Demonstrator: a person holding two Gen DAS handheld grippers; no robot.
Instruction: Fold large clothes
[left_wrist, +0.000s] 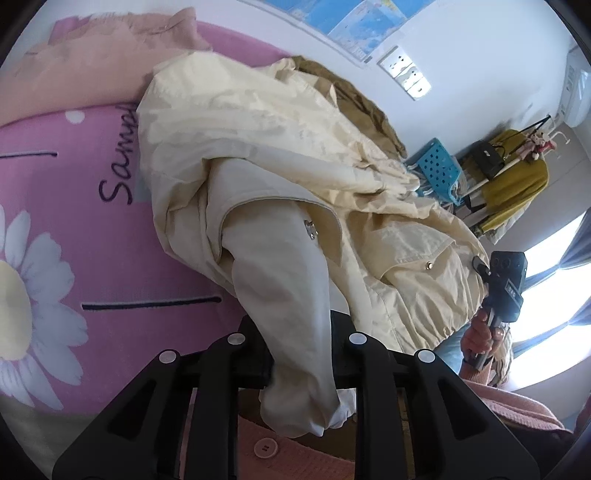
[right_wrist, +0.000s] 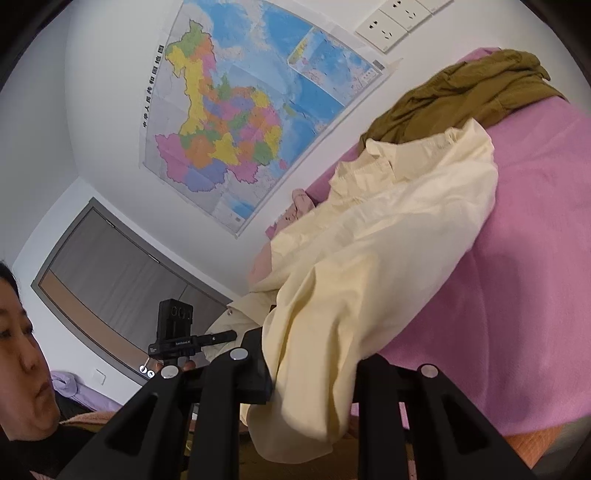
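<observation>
Cream jacket (left_wrist: 280, 155), draped over the pink bed (left_wrist: 92, 221); my left gripper (left_wrist: 301, 354) and right gripper (right_wrist: 314, 373) each clench its fabric.

Cream jacket (left_wrist: 280, 147) – thin matt cloth, creased, shiny metal snaps (left_wrist: 429, 265); pink bedcover (right_wrist: 535, 229) – soft fuzzy cloth.

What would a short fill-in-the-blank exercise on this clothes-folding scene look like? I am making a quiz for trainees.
1. Both the left gripper and the right gripper are shut on the ____-coloured jacket.
2. The bedspread under it is ____.
3. On the wall hangs a ____.
4. The garment beyond the jacket is ____.

Missing words: cream; pink; map; olive-brown
</observation>
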